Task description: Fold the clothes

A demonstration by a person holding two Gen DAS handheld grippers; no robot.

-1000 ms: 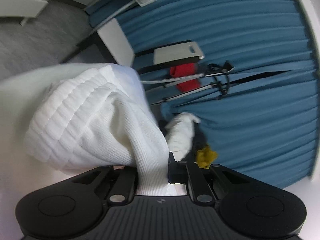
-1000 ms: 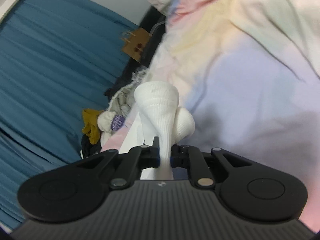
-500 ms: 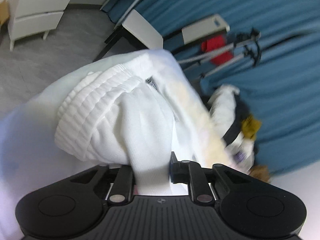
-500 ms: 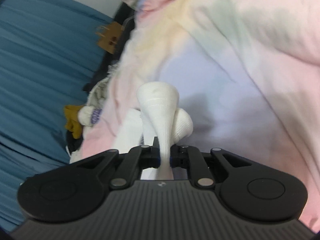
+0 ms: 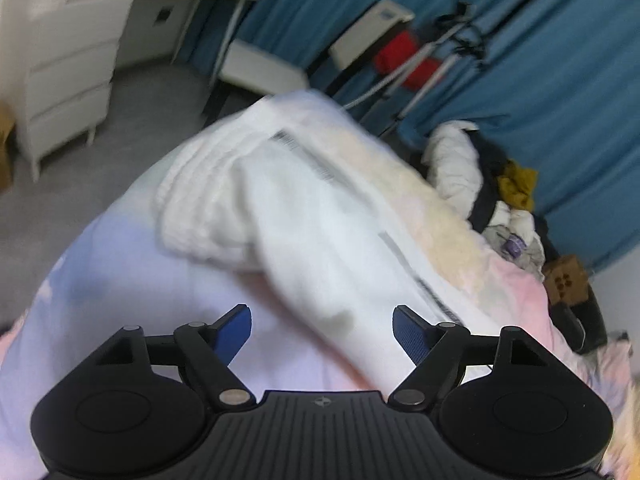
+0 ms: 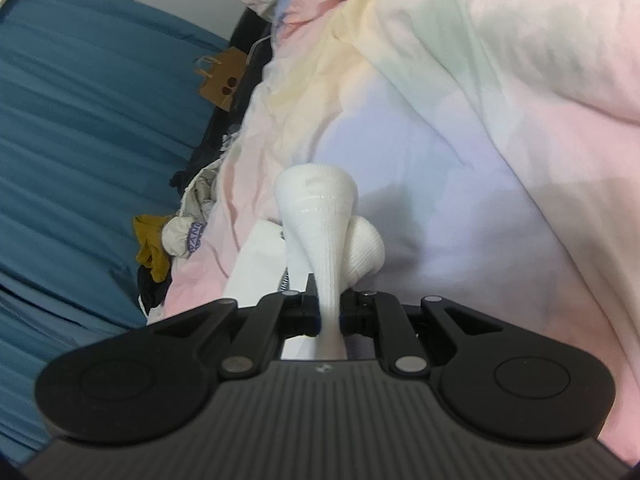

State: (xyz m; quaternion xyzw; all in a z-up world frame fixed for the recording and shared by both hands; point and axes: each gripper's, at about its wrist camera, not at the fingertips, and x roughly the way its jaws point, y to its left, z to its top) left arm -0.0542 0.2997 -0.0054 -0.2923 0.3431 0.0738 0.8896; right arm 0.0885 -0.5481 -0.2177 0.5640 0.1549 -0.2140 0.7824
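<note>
Fold half laid: left gripper (image 5: 322, 330) spread, empty over white garment (image 5: 304, 216); right gripper (image 6: 330, 314) clamped on cuff (ribbed) (image 6: 320, 216), probably released next.

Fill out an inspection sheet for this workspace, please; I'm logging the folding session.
Surface: pastel bedspread, rumpled.
Job's things: white garment lying on the bedspread, one end pinched in the right claw.
Clutter: clothes pile at the bed's edge; cardboard piece.
Grippers: left claw open, holding nothing; right claw shut on the garment.
Cables: nothing seen.
Surroundings: blue curtain, white drawers, grey floor.
</note>
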